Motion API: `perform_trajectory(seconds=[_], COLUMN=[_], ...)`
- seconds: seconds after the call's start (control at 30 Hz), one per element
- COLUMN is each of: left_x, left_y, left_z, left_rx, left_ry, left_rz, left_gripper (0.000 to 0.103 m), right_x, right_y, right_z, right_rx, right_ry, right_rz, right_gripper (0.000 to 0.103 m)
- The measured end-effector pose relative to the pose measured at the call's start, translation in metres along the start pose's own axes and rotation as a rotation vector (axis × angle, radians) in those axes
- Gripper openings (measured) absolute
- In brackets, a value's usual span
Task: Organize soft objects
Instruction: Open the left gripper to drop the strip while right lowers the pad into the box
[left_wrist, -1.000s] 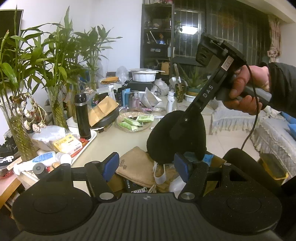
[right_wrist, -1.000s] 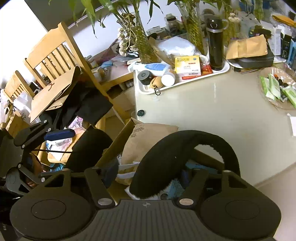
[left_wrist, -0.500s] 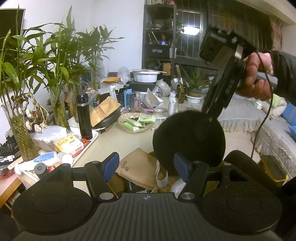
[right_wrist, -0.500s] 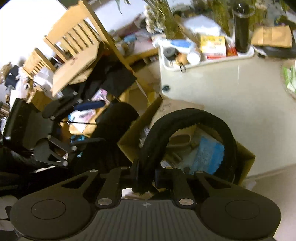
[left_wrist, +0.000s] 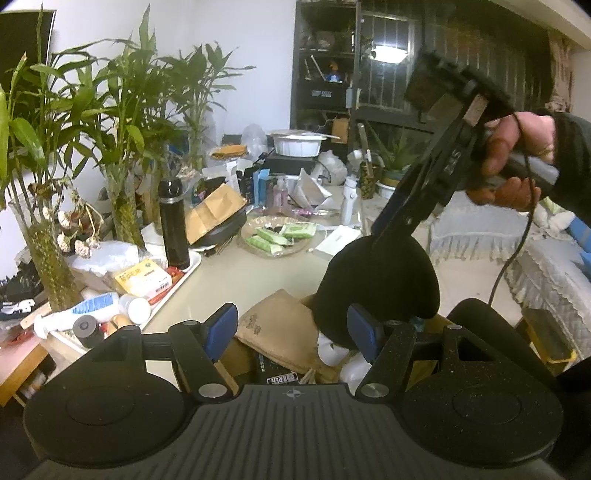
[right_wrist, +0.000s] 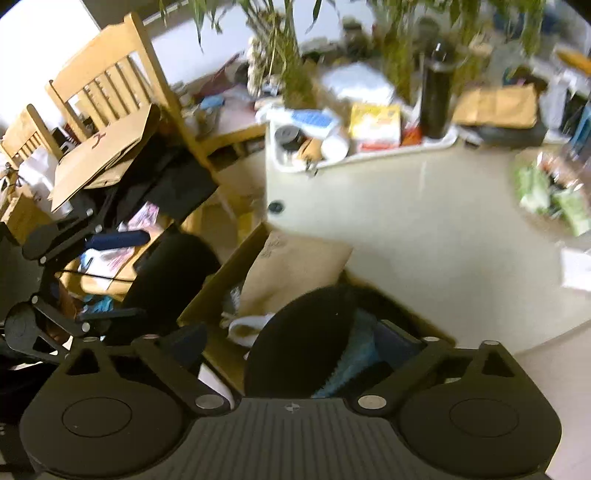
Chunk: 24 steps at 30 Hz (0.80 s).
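The black soft pad (right_wrist: 299, 339) sits in the cardboard box (right_wrist: 218, 291) at the table's edge (right_wrist: 369, 273), between the opening, seemingly clear jaws of the right gripper (right_wrist: 306, 347). The left gripper (left_wrist: 291, 328) hangs parted and empty nearby. Bare tabletop lies beyond.

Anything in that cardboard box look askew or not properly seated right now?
Yes: the black soft pad stands on edge in the cardboard box, leaning rather than flat, as the right gripper opens around it. The tan bag pokes over the box rim.
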<state>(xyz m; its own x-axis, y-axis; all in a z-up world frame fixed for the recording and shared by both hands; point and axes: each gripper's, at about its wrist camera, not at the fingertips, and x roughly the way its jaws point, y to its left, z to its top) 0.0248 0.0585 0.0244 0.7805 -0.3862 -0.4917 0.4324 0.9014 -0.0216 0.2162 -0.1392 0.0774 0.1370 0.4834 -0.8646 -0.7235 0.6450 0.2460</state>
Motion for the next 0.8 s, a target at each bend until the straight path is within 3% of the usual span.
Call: perform_trajectory(seconds=[0.17, 0.33, 0.4, 0.47, 0.8], left_x=[0.002, 0.001, 0.002, 0.003, 0.009], left_y=[-0.001, -0.003, -0.004, -0.006, -0.021], left_z=[0.006, 0.011, 0.013, 0.013, 0.007], left_rx=[-0.035, -0.070, -0.090, -0.111, -0.092], left_ry=[0.026, 0.065, 0.090, 0.114, 0.215], left_rz=[0.013, 0.026, 0.038, 0.045, 0.130], left_gripper=[0.079, 0.082, 0.088, 0.100, 0.103], right_x=[-0.023, -0.040, -0.044, -0.047, -0.031], right_y=[0.007, 0.011, 0.013, 0.015, 0.039], right_z=[-0.011, -0.038, -0.052, -0.068, -0.128], right_rx=[-0.031, -0.041, -0.032, -0.014, 0.030], right_ry=[-0.116, -0.222, -0.264, -0.302, -0.358], right_rz=[-0.119, -0.213, -0.239, -0.258, -0.355], right_gripper=[0.103, 0.103, 0.103, 0.103, 0.103])
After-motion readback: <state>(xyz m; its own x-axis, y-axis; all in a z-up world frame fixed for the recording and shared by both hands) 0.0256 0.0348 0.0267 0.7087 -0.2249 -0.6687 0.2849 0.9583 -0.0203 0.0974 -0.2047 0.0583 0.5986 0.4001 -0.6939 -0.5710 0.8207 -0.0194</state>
